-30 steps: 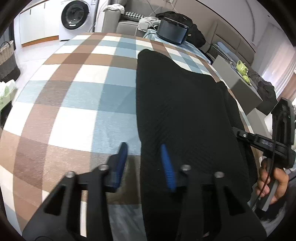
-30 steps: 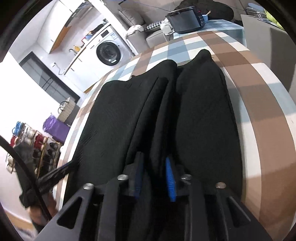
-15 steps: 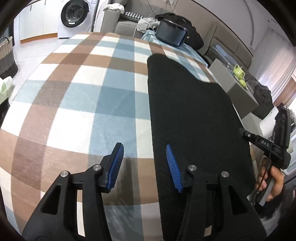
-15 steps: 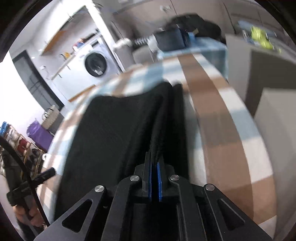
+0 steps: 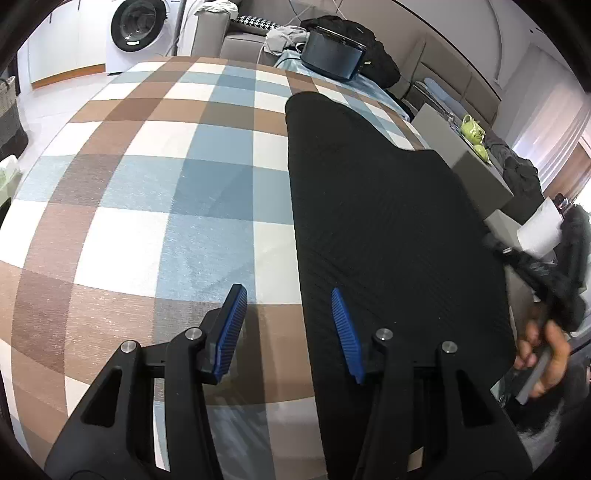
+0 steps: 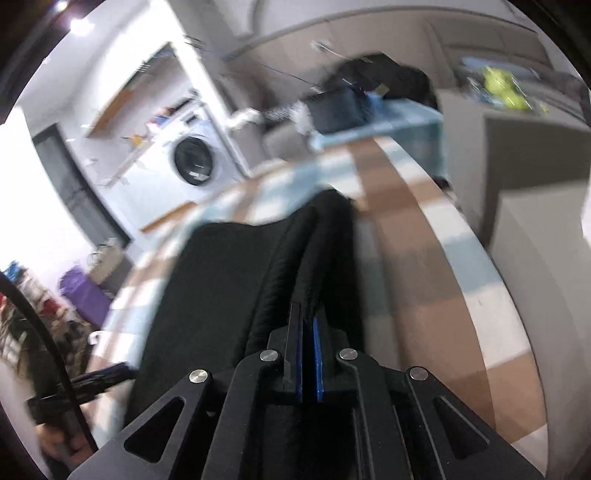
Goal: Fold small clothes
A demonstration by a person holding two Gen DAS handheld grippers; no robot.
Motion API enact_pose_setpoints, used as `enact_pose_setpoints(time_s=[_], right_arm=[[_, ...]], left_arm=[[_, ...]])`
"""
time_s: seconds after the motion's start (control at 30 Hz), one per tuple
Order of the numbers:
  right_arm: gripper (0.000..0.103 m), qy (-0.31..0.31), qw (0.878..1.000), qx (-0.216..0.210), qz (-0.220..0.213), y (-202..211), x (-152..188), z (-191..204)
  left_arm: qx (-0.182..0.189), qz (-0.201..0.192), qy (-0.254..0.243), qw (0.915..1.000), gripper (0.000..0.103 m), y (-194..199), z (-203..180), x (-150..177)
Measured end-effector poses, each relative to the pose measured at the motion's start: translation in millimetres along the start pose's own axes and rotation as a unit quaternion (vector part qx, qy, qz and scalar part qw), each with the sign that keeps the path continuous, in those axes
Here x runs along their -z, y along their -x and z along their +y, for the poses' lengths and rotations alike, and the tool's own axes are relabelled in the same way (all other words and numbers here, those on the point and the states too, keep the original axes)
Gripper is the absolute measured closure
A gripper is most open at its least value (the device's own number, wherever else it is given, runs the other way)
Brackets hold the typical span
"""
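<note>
Black garment (image 5: 388,229): I see it flat on the checked surface (image 5: 147,206).
Left claw (image 5: 288,325): fingers apart, straddling its near left edge.
Right claw (image 6: 307,354): pinched on a raised fold of it.
Far: washing machine (image 5: 136,33).

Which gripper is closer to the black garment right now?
Right. The right gripper is shut on a fold of the black garment. The left gripper is open, straddling the garment's left edge, gripping nothing.
</note>
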State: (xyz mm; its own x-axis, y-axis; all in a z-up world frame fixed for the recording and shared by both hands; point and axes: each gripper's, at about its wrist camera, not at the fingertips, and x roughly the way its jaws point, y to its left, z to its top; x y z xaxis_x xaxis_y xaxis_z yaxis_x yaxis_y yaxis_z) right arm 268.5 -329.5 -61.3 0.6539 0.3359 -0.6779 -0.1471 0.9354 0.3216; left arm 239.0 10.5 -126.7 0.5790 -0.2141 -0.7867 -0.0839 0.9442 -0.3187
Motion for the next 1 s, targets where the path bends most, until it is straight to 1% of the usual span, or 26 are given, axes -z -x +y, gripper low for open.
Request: enact_pose_setpoints(time_s=[0.07,0.1,0.17,0.23,0.3,0.33,0.43,0.47,0.5,0.57,0.6,0.63,0.67,0.7,0.73,0.77,0.8,0.87,0.9,0.93,0.97,1.0], right_arm=[[0.099,-0.003,0.999,0.023,0.033,-16,6,-6],[0.098,-0.012,0.998,0.025,0.047,-20,7,-9],[0.094,-0.015,0.999,0.021,0.043,-13,8,-11],[0.084,-0.012,0.999,0.02,0.032,0,6,-10],[0.078,-0.01,1.0,-0.007,0.025,10,0,-6],[0.073,-0.006,0.999,-0.022,0.028,12,-4,-2],[0.063,-0.011,0.997,-0.061,0.041,2,-15,8],[0.061,-0.01,0.997,-0.064,0.049,-4,-18,10],[0.06,-0.009,0.996,-0.055,0.066,-19,-22,13],[0.063,-0.015,0.995,-0.037,0.088,-42,-25,13],[0.074,-0.017,0.995,-0.027,0.096,-52,-27,13],[0.085,-0.01,0.995,-0.023,0.093,-55,-30,16],[0.091,-0.001,0.997,-0.028,0.078,-52,-33,20],[0.095,0.014,0.997,-0.042,0.062,-46,-36,26],[0.096,0.044,0.997,-0.051,0.036,-36,-39,37],[0.096,0.072,0.996,-0.043,0.015,-30,-42,46],[0.096,0.086,0.996,-0.028,0.01,-29,-44,49],[0.096,0.086,0.996,-0.002,0.024,-39,-47,46],[0.096,0.081,0.996,0.016,0.041,-50,-47,41],[0.095,0.075,0.995,0.025,0.061,-60,-46,35],[0.093,0.064,0.994,0.023,0.082,-66,-43,29],[0.091,0.055,0.995,0.017,0.086,-64,-41,26]], left_arm=[[-0.002,0.001,-0.007,1.0,0.058,0,-3,1],[-0.004,0.0,-0.01,0.9999,0.058,1,-4,2],[-0.007,-0.002,-0.016,0.9998,0.058,2,-4,2],[-0.007,-0.002,-0.017,0.9998,0.057,3,-5,3],[-0.003,0.0,-0.015,0.9999,0.056,2,-5,2],[-0.002,0.0,-0.016,0.9999,0.056,2,-6,1],[0.0,-0.002,-0.019,0.9998,0.055,2,-8,-1],[-0.001,-0.003,-0.02,0.9998,0.054,2,-9,-2],[-0.001,-0.004,-0.021,0.9998,0.053,3,-10,-2],[-0.004,-0.007,-0.022,0.9997,0.052,5,-10,-2],[-0.006,-0.008,-0.023,0.9997,0.052,5,-10,-3],[-0.006,-0.009,-0.023,0.9997,0.052,6,-9,-3],[-0.008,-0.01,-0.022,0.9997,0.052,7,-8,-3],[-0.009,-0.011,-0.022,0.9997,0.052,8,-7,-4],[-0.009,-0.013,-0.021,0.9997,0.052,9,-7,-4],[-0.01,-0.014,-0.02,0.9996,0.051,9,-7,-5],[-0.011,-0.013,-0.02,0.9997,0.051,9,-6,-5],[-0.011,-0.01,-0.02,0.9997,0.051,7,-7,-5],[-0.01,-0.009,-0.02,0.9997,0.051,6,-7,-5],[-0.009,-0.009,-0.023,0.9997,0.051,7,-8,-3],[-0.011,-0.009,-0.025,0.9996,0.051,7,-9,-2],[-0.013,-0.008,-0.026,0.9995,0.051,7,-10,-1]])
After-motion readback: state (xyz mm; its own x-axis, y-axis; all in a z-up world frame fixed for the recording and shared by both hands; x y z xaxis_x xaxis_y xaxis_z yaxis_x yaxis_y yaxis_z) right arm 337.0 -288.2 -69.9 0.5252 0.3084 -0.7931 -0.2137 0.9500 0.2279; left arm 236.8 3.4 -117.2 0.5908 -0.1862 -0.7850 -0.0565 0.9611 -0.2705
